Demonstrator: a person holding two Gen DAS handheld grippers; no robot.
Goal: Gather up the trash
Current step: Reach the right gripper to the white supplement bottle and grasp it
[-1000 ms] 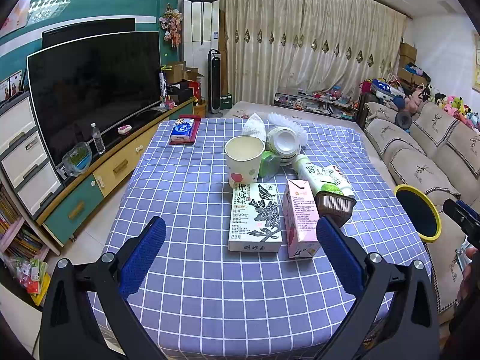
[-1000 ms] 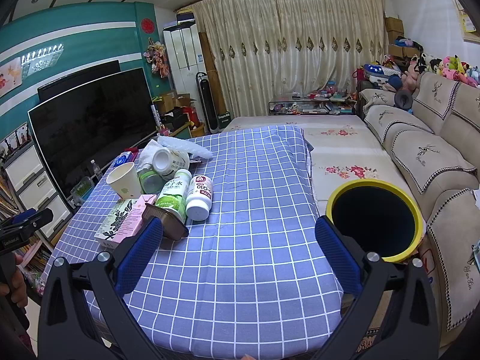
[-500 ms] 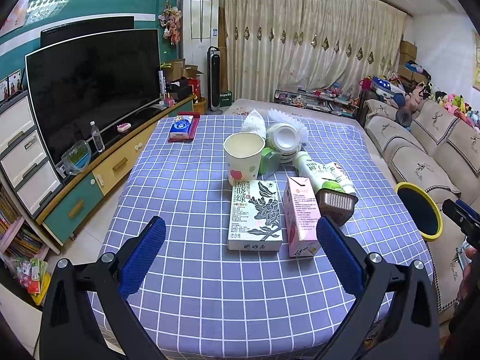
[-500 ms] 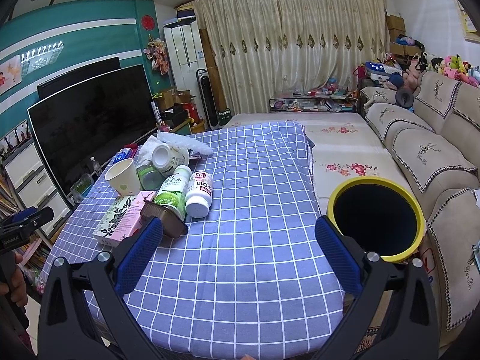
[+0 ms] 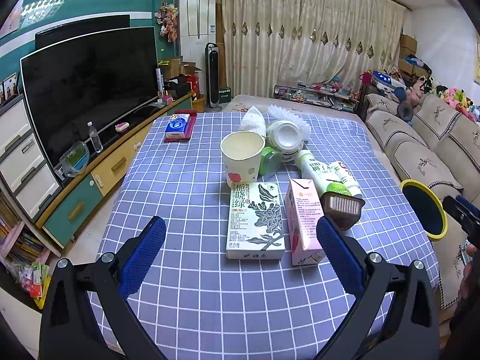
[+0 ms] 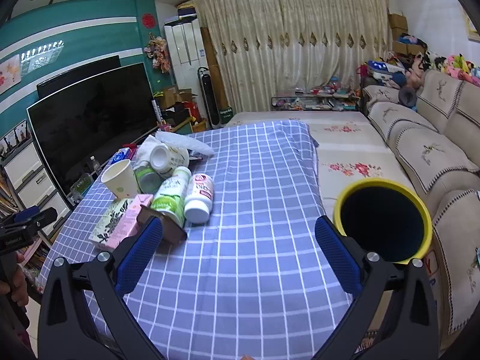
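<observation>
Room was evenly, moderately lit with a cool cast. Focus was sharp at centre. Strong fisheye bending and dark vignetting showed at corners.

Each claw, left (image 5: 240,240) and right (image 6: 238,240), has black angular arms. Blue textured pads (image 5: 144,255) line the fingers. Silver screws (image 5: 373,257) sit at the joints.

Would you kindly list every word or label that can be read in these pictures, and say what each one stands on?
"栀晓绿": large characters on the white flower-printed box.
"椰子水", partly legible: on the green and white bottle.
Pink carton: print too small to read.
Blue tissue pack: label blurred.
White bottle with red label: lettering blurred.
Paper cup: only a picture, no words.
</observation>
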